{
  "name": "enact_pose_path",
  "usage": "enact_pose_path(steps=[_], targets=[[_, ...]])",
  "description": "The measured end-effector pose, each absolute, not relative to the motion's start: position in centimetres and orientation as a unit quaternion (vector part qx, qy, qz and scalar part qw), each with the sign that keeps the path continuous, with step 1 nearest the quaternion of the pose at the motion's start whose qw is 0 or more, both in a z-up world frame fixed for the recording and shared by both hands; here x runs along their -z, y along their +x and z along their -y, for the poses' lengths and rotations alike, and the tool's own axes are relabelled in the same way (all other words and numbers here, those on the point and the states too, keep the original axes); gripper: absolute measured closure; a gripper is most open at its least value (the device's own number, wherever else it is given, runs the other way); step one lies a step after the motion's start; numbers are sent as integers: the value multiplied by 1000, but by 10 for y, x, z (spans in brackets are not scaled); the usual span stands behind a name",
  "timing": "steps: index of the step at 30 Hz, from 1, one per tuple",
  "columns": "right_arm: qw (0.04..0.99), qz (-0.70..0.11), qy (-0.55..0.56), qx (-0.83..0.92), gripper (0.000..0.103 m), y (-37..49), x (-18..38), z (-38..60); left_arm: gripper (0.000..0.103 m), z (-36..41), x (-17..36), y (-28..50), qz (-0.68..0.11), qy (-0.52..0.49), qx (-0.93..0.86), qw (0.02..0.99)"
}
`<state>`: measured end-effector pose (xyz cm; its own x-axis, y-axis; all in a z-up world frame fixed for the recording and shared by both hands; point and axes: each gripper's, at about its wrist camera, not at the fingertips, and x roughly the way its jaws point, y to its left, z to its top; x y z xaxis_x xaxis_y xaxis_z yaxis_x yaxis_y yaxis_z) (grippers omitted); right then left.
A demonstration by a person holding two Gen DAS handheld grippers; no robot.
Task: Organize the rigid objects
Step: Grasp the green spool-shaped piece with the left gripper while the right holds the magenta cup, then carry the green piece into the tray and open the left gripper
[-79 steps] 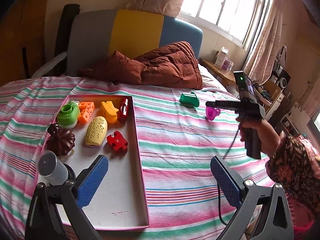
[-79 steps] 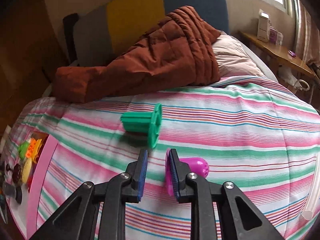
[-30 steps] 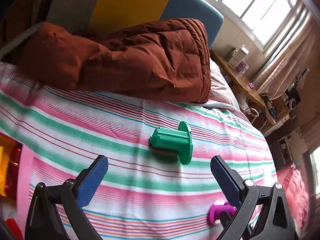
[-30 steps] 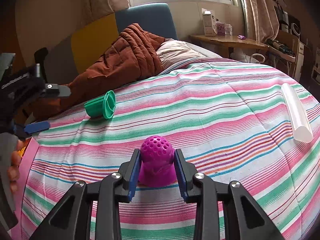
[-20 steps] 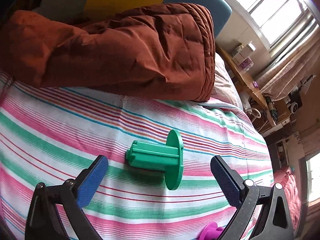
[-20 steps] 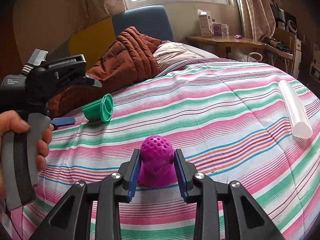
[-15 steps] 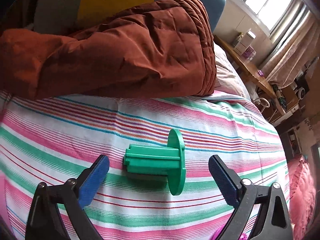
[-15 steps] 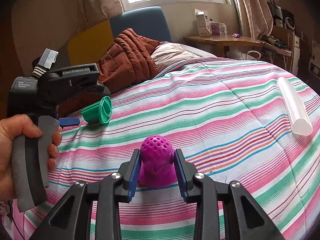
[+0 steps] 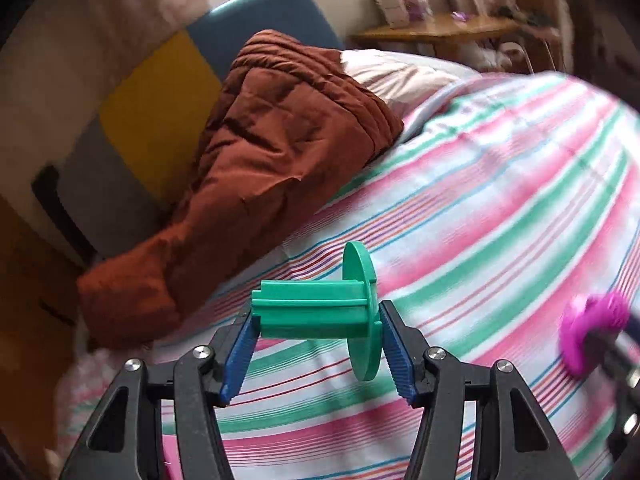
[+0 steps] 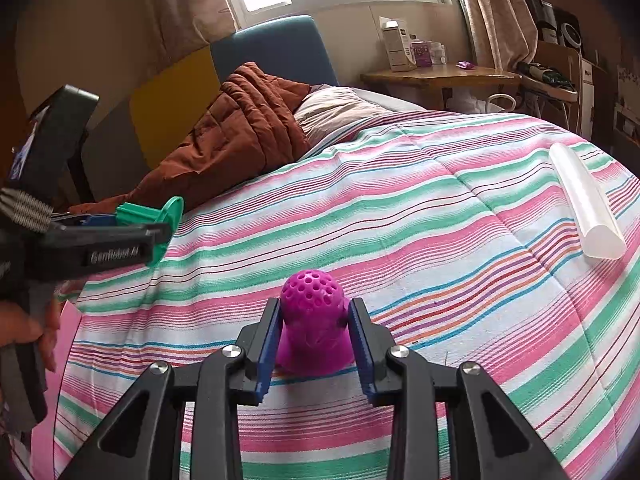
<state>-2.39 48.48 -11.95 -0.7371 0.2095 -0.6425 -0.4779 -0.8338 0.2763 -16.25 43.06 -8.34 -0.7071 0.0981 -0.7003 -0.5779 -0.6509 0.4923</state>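
We see the striped bedspread (image 10: pixel 440 208) filling the scene, with the brown quilt (image 9: pixel 280 140) bunched at its far left and a translucent white tube (image 10: pixel 584 204) lying on its far right. Our left gripper (image 9: pixel 316 344) is clamped on the green flanged spool (image 9: pixel 320 308), gripping it end to end and holding it above the stripes at the near left. Our right gripper (image 10: pixel 314 340) is closed on the purple perforated dome (image 10: pixel 314 320), pads pressed to both its sides, near centre over the bedspread.
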Motion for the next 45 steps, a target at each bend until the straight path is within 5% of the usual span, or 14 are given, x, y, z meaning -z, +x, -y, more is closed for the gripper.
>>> enact_pose_path(steps=[4,6,9,17,27,30,33,45], targets=[[191,-222,-307,-906,69,-23,120,-487,42,-437,115,-121,-515,-282,-784,202],[192,-227,-305,-905,69,-21,120,-489,27,-440,123,-106,-520,-294,-768,231],[198,-236,-299,-903,69,-18,121,-492,13,-435,106,-93,-448,-318,-784,289],[203,-243,-296,-901,69,-17,122,-495,11,-371,64,-125,-164,-404,-840,323],[203,-242,-297,-901,69,-17,122,-495,11,-375,77,-152,-97,-415,-859,283],[203,-241,-297,-901,69,-17,122,-494,32,-384,87,-162,-106,-433,-853,271],[204,-239,-299,-901,69,-18,122,-494,66,-384,93,-166,-100,-445,-851,259],[212,-220,-311,-900,69,-22,122,-489,68,-326,81,-124,-43,-443,-852,275]])
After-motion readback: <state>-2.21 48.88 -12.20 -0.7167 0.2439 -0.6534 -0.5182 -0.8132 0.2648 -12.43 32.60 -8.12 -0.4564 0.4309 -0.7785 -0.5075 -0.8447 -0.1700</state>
